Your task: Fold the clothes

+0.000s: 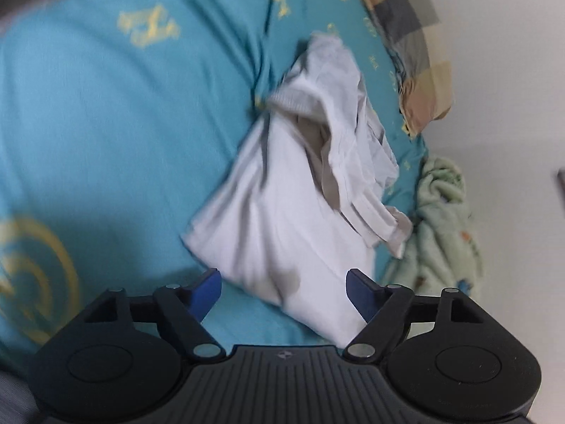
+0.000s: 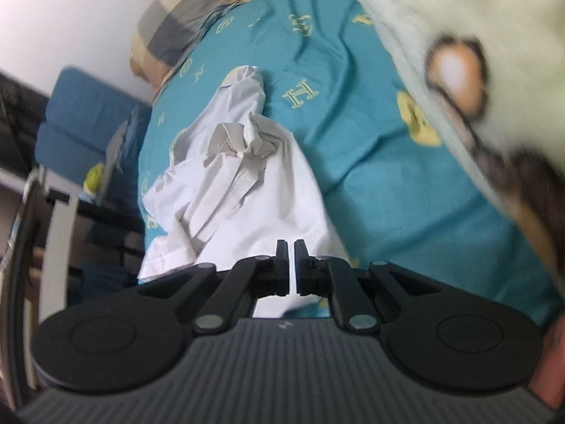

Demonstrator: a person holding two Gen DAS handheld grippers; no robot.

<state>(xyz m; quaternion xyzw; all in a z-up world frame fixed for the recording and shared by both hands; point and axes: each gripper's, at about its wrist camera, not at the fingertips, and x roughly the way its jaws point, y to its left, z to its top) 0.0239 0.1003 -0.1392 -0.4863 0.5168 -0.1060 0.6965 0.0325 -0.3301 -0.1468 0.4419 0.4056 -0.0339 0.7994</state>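
White cotton, crumpled and bunched, is what both cameras look at: a white shirt [image 1: 282, 190] lies in a heap on the teal bedsheet [image 1: 106, 123], running from the centre of the left wrist view down toward its lower middle. Its ribbed collar or cuff sits near the upper centre of that view, and loose sleeve ends trail to the right, close to a pale green fleece blanket [image 1: 441, 212]. A checked pillow [image 1: 406, 35] lies at the upper right.

The left gripper [image 1: 283, 288] stands wide open, its blue-padded fingers either side of the shirt's near corner and holding nothing. The right gripper [image 2: 291, 265] is nearly shut, with only a thin slit between its fingers; white fabric shows through the slit and below it, so it appears to pinch an edge of the shirt, though the contact itself is hidden.

My reading is that the garment is not yet spread, so flattening comes before any fold. To do that well, the left gripper should close on a single layer at the near hem corner, not the whole bundle. Both should then lift and draw apart so the sleeves fall free. Keep the cloth away from the blanket, which crowds the upper right of the right wrist view and could snag.
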